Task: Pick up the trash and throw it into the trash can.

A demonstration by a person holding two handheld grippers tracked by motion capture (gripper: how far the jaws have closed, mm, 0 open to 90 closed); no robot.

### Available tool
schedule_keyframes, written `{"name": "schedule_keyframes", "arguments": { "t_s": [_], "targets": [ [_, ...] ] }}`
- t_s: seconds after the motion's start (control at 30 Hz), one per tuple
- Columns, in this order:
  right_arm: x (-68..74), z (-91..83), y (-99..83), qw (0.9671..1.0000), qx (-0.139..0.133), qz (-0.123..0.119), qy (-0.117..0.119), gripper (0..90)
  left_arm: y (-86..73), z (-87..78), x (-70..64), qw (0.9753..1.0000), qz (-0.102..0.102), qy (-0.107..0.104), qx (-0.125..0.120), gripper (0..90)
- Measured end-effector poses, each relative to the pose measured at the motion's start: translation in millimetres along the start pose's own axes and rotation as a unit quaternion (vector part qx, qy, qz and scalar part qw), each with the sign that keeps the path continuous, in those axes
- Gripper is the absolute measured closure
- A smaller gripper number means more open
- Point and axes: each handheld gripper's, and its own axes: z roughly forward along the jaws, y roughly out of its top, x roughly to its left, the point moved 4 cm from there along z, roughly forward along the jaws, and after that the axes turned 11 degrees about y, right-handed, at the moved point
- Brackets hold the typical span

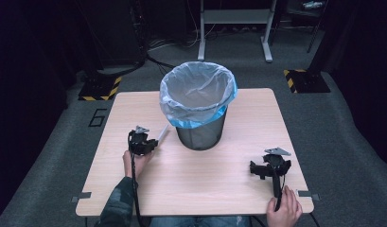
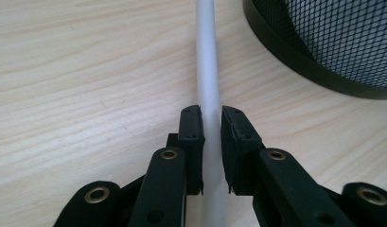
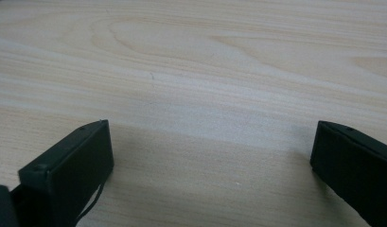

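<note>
left gripper (image 2: 211,142) jaws clamp white tube (image 2: 207,71) | right gripper (image 3: 212,161) jaws wide

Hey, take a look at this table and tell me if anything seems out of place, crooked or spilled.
Nothing is spilled or broken. The one stray item is a white tube lying flat on the table beside the mesh bin, and the left gripper is shut on it. The bin's liner sits neatly folded over the rim.
</note>
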Motion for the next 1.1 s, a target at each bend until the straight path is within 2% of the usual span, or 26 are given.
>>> {"name": "schedule_keyframes", "arguments": {
  "t_s": [0.17, 0.47, 0.93, 1.1],
  "targets": [
    [-0.1, 0.1, 0.0, 1.0000, 0.000, -0.001, 0.000, 0.0, 8.4, -18.2, 12.1, 0.9998, -0.003, 0.006, -0.018, 78.8],
    [-0.1, 0.1, 0.1, 1.0000, 0.000, -0.001, 0.000, 0.0, 22.6, -40.0, 24.6, 0.9990, -0.001, 0.017, -0.042, 78.8],
    [-0.1, 0.1, 0.1, 1.0000, 0.000, -0.001, 0.000, 0.0, 42.4, -62.1, 33.7, 0.9972, 0.001, 0.027, -0.070, 78.8],
    [-0.1, 0.1, 0.1, 1.0000, 0.000, -0.001, 0.000, 0.0, 50.6, -67.7, 36.3, 0.9966, 0.008, 0.031, -0.076, 78.8]
  ]
}}
